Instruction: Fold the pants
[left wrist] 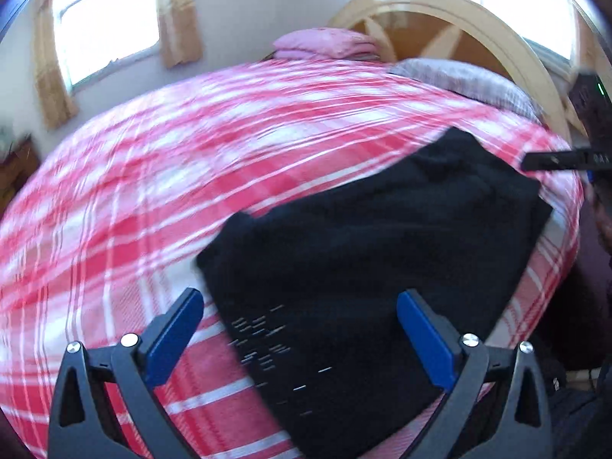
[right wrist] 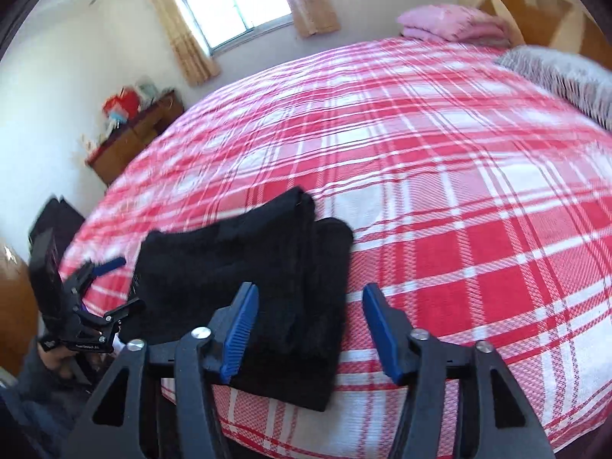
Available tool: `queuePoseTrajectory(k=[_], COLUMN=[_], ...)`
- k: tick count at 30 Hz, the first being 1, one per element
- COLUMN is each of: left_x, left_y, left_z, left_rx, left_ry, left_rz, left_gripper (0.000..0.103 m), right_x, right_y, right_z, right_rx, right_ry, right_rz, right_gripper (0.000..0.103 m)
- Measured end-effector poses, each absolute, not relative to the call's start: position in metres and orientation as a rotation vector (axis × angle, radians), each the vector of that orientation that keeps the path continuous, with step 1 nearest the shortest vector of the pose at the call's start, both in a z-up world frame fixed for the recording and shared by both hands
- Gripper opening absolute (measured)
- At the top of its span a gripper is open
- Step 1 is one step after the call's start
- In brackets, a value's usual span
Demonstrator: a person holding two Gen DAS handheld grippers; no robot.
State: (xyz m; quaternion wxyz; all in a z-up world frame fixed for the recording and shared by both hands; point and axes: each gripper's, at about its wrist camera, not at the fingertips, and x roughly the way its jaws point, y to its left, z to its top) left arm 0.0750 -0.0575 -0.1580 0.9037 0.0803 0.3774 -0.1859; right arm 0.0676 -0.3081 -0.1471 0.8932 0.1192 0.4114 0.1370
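The black pants (left wrist: 375, 252) lie folded into a thick rectangle near the front edge of a bed with a red and white plaid cover (left wrist: 153, 191). My left gripper (left wrist: 302, 329) hovers over the pants' near end, jaws wide open, blue pads touching nothing. In the right wrist view the pants (right wrist: 244, 260) show stacked layers. My right gripper (right wrist: 311, 325) stands open above their right edge and grips nothing. The left gripper (right wrist: 118, 287) shows at the pants' left side. One of the right gripper's fingers (left wrist: 550, 161) reaches in at the pants' far corner.
Folded pink bedding (right wrist: 451, 23) and a grey pillow (right wrist: 566, 72) lie at the head of the bed by a curved wooden headboard (left wrist: 440, 7). A wooden dresser (right wrist: 134, 134) with clutter stands by the curtained window (right wrist: 237, 4). The plaid cover (right wrist: 459, 191) spreads beyond the pants.
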Motion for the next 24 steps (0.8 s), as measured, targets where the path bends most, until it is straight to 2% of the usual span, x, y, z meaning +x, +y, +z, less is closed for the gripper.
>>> queuePoseTrajectory(k=[6,19,20,24], left_x=[0.089,0.097,0.098,0.100], left_y=[-0.033,-0.041,-0.039,-0.037], left_z=[-0.178,-0.185,-0.185,-0.185], left_rx=[-0.020,-0.059,-0.068,-0.086], left_ry=[0.882,0.854,0.849,0.849], left_rz=[-0.395,-0.459,-0.470,-0.482], left_gripper=[0.103,0.103,0.103,0.103], right_x=[0.071,0.089,0.089,0.090], right_y=[-0.312,-0.286,-0.287,-0.298], right_z=[-0.156,-0.172,-0.173,-0.175], right_rx=[0.302,0.296,0.298,0.345], right_ry=[0.884,0.929,0.929,0.935], right_rz=[0.299,0.319,0.320,0.323], right_gripper=[0.066,0.066,0.065,0.043])
